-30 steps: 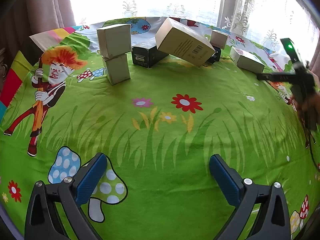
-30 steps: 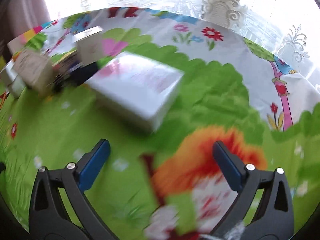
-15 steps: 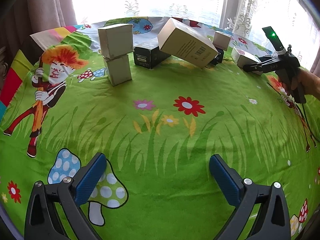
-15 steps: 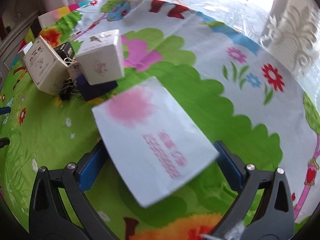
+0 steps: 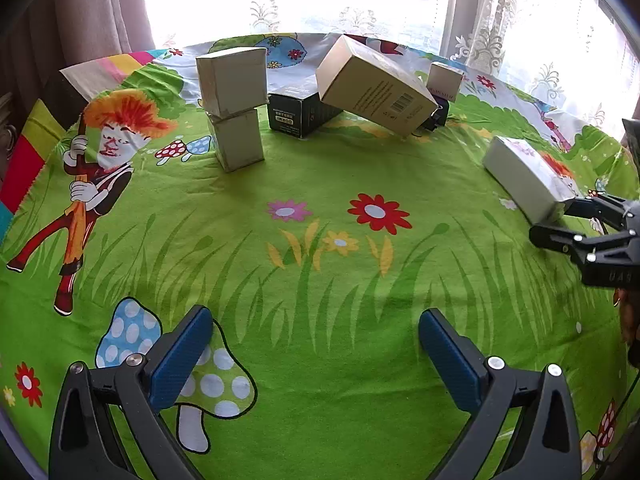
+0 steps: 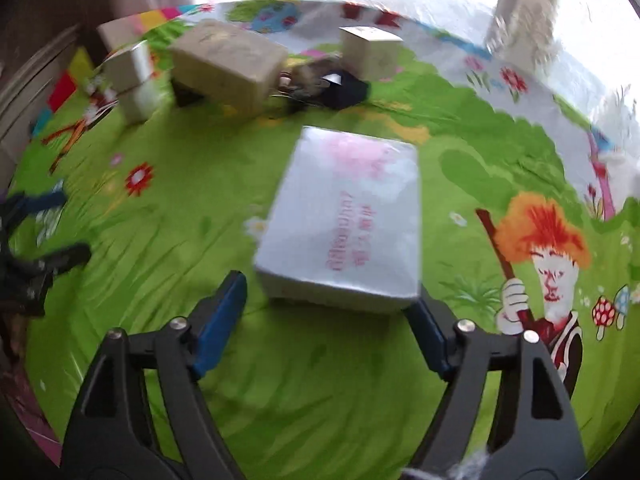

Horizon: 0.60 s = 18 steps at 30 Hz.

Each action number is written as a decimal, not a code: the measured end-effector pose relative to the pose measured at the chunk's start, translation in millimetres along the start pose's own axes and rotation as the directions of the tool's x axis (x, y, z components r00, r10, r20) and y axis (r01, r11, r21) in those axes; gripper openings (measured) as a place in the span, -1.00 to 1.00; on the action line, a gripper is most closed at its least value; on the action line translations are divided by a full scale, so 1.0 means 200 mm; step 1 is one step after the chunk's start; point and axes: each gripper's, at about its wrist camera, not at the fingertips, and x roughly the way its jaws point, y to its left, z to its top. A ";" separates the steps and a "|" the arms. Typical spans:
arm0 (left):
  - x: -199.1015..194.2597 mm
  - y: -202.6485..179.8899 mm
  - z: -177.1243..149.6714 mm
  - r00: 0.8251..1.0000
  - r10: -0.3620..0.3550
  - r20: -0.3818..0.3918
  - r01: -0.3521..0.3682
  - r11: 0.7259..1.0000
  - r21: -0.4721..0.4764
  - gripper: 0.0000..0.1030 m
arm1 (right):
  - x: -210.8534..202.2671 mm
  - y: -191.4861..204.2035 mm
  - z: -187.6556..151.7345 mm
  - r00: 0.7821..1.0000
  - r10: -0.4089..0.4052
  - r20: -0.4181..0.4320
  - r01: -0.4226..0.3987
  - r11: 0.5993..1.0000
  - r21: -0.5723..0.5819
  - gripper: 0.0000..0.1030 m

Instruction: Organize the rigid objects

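Note:
A flat white box with pink print (image 6: 348,224) lies on the green cartoon cloth; it also shows at the right of the left wrist view (image 5: 526,174). My right gripper (image 6: 328,318) is open, its fingertips at the box's near end, the right pad touching its corner, the left pad apart. My left gripper (image 5: 316,348) is open and empty above bare cloth. At the back stand two stacked beige cubes (image 5: 234,106), a black box (image 5: 300,114), a tilted tan box (image 5: 372,84) leaning on it, and a small white box (image 5: 444,80).
The right gripper shows from outside at the right edge of the left wrist view (image 5: 588,236). Curtains and a bright window stand behind the table. The cloth's edge drops off at the far left by a striped corner (image 5: 28,148).
The white box has shifted from the back right toward the table's front right, with the right gripper at its end. The right wrist view has swung left. My left gripper has stayed still.

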 end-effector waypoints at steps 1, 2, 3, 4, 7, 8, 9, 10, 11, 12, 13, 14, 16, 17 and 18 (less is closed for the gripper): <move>0.00 0.00 0.00 1.000 -0.001 -0.001 0.001 1.000 0.002 1.00 | 0.00 0.00 0.00 1.000 0.011 0.010 -0.012 1.000 0.011 0.65; 0.00 0.00 0.00 1.000 -0.006 -0.003 0.006 1.000 0.007 1.00 | 0.01 -0.01 0.00 1.000 0.015 0.016 -0.015 0.999 0.033 0.71; 0.00 0.00 0.01 1.000 -0.008 -0.004 0.008 1.000 0.008 1.00 | 0.02 -0.02 0.00 0.999 0.001 0.034 -0.003 0.998 0.058 0.79; 0.00 0.00 0.01 1.000 -0.009 -0.005 0.009 1.000 0.011 1.00 | 0.03 -0.02 0.01 0.999 -0.009 0.038 0.006 0.997 0.073 0.81; 0.00 0.00 0.00 1.000 -0.012 -0.004 0.013 1.000 0.022 1.00 | 0.06 0.01 0.05 0.999 -0.018 0.038 0.016 0.997 0.071 0.78; 0.00 0.00 0.00 1.000 -0.010 -0.006 0.011 1.000 0.021 1.00 | 0.06 0.01 0.06 0.999 -0.021 0.039 0.018 0.997 0.074 0.76; 0.00 -0.01 0.01 1.000 -0.005 -0.013 0.005 1.000 0.014 1.00 | 0.05 0.00 0.05 0.998 -0.037 0.044 0.033 0.996 0.088 0.59; 0.01 -0.01 0.02 1.000 0.001 -0.021 -0.001 1.000 0.004 1.00 | 0.04 -0.03 0.06 0.997 -0.047 0.053 0.041 0.994 0.105 0.37; 0.03 -0.01 0.05 0.999 0.005 -0.033 -0.005 1.000 -0.009 1.00 | 0.04 -0.04 0.05 0.997 -0.050 0.059 0.043 0.992 0.122 0.37; 0.05 -0.02 0.09 0.999 -0.003 -0.045 0.002 1.000 -0.023 1.00 | 0.04 -0.04 0.05 0.997 -0.053 0.059 0.046 0.991 0.126 0.37; 0.06 -0.03 0.12 0.998 -0.017 -0.052 0.015 0.999 -0.039 1.00 | 0.04 -0.03 0.06 0.996 -0.063 0.056 0.055 0.991 0.124 0.37; 0.08 -0.03 0.17 0.997 -0.059 -0.057 0.055 0.995 -0.081 1.00 | 0.04 -0.02 0.06 0.996 -0.071 0.055 0.064 0.990 0.123 0.37; 0.10 -0.01 0.27 0.982 -0.183 -0.036 0.170 0.957 -0.233 1.00 | 0.04 -0.02 0.06 0.996 -0.079 0.052 0.072 0.990 0.124 0.37; 0.10 0.01 0.32 0.969 -0.245 0.009 0.234 0.912 -0.336 1.00 | 0.04 -0.02 0.06 0.996 -0.078 0.052 0.071 0.989 0.129 0.38; 0.09 0.02 0.36 0.959 -0.277 0.063 0.277 0.861 -0.426 1.00 | 0.04 -0.02 0.06 0.995 -0.082 0.051 0.075 0.989 0.129 0.38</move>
